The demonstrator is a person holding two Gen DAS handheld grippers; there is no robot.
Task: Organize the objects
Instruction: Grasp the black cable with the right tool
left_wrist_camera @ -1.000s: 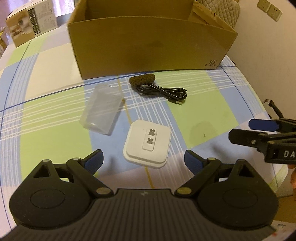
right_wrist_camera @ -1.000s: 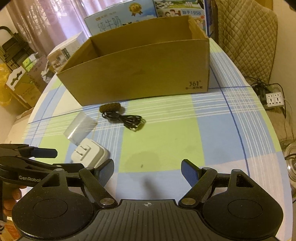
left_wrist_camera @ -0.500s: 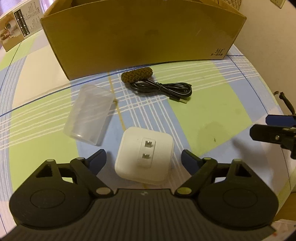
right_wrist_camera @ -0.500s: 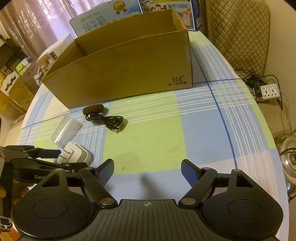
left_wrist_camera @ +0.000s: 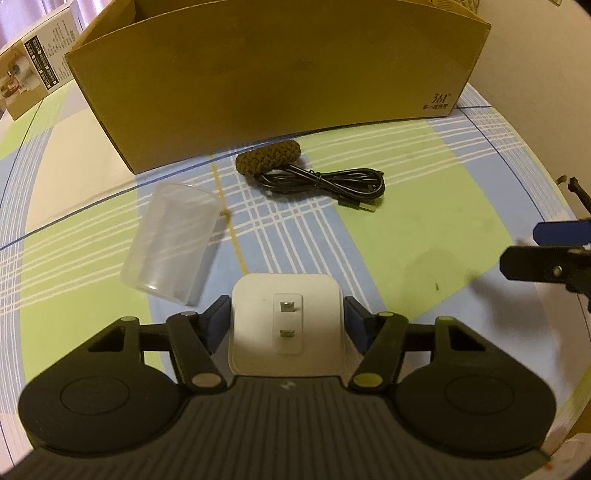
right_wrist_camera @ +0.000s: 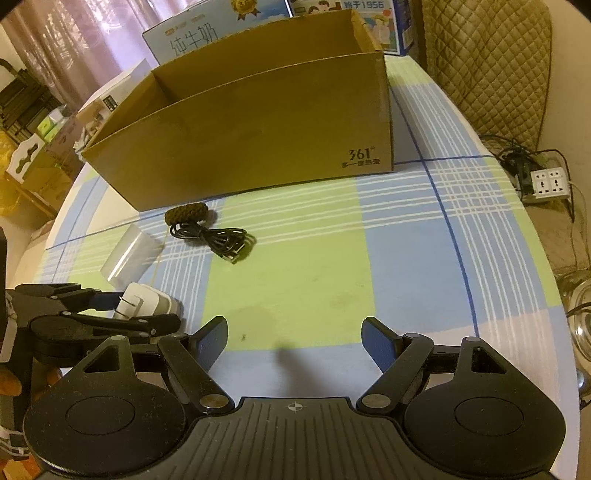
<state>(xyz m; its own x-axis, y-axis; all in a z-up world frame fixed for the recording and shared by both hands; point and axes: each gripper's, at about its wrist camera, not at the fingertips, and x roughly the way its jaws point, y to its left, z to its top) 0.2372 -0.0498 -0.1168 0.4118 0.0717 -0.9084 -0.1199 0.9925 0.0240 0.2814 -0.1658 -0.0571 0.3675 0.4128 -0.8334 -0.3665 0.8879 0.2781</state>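
Note:
A white plug-in charger (left_wrist_camera: 286, 291) lies prongs-up on the checked tablecloth, between the jaws of my left gripper (left_wrist_camera: 286, 319). The jaws are closing, and both blue pads rest against its sides. From the right wrist view, the same charger (right_wrist_camera: 147, 301) sits between the left gripper's (right_wrist_camera: 122, 310) two fingers. My right gripper (right_wrist_camera: 294, 339) hovers open over bare cloth, with nothing between its fingers. A clear plastic cup (left_wrist_camera: 171, 240) lies on its side. Beyond it are a coiled black USB cable (left_wrist_camera: 325, 182) and a brown braided cord (left_wrist_camera: 267, 157).
An open cardboard box (right_wrist_camera: 258, 140) stands behind the objects. Printed cartons (right_wrist_camera: 207, 33) stand behind it, and a product box (left_wrist_camera: 29, 70) sits at the far left. The table's rounded edge runs down the right. Beyond it are a power strip (right_wrist_camera: 546, 182) and a quilted chair (right_wrist_camera: 487, 62).
My left gripper came forward and down over the charger and its jaws narrowed from wide open onto the charger's sides. The right gripper shifted slightly and stayed open.

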